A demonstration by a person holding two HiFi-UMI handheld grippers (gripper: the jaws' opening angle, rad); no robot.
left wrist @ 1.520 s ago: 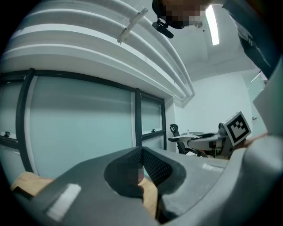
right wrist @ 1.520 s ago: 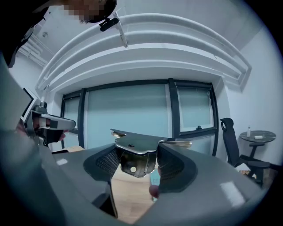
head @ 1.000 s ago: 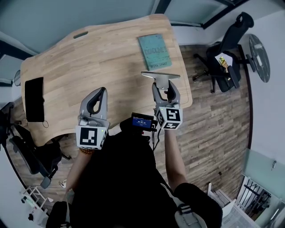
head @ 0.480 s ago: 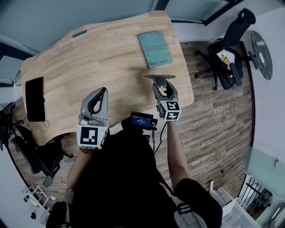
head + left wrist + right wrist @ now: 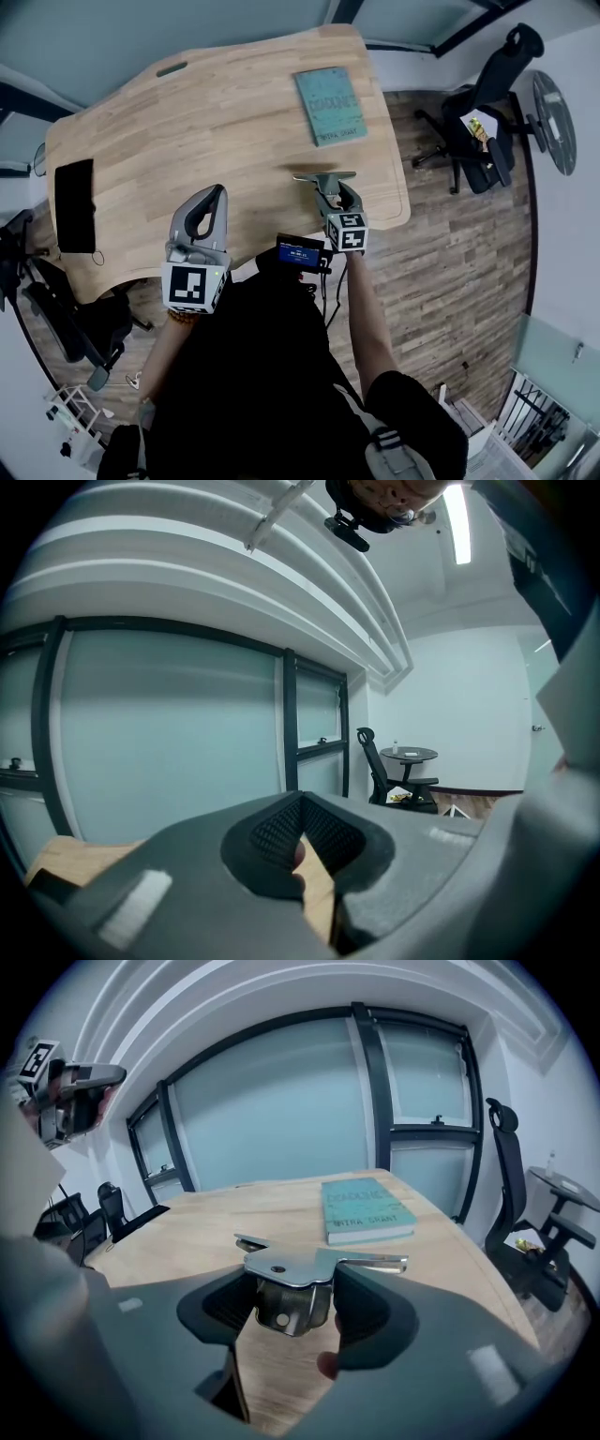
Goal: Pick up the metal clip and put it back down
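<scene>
The metal clip (image 5: 323, 178) is a shiny steel piece with flat wings on top and a curved body below. My right gripper (image 5: 330, 194) is shut on it near the table's right front edge. In the right gripper view the clip (image 5: 314, 1265) sits between the two dark jaws of my right gripper (image 5: 291, 1302), its wings spread above them and the wooden table (image 5: 206, 1227) just beneath. I cannot tell whether the clip touches the wood. My left gripper (image 5: 208, 201) hangs over the table's front edge, shut and empty. In its own view, my left gripper (image 5: 300, 803) points at a glass wall.
A teal book (image 5: 328, 105) lies at the table's far right, also ahead of the clip as the book (image 5: 366, 1208). A black flat slab (image 5: 73, 208) rests at the left end of the table (image 5: 187, 122). An office chair (image 5: 483, 103) stands on the floor to the right.
My right gripper has sunk toward the tabletop with the clip and drifted slightly left. The left gripper has stayed where it was.
</scene>
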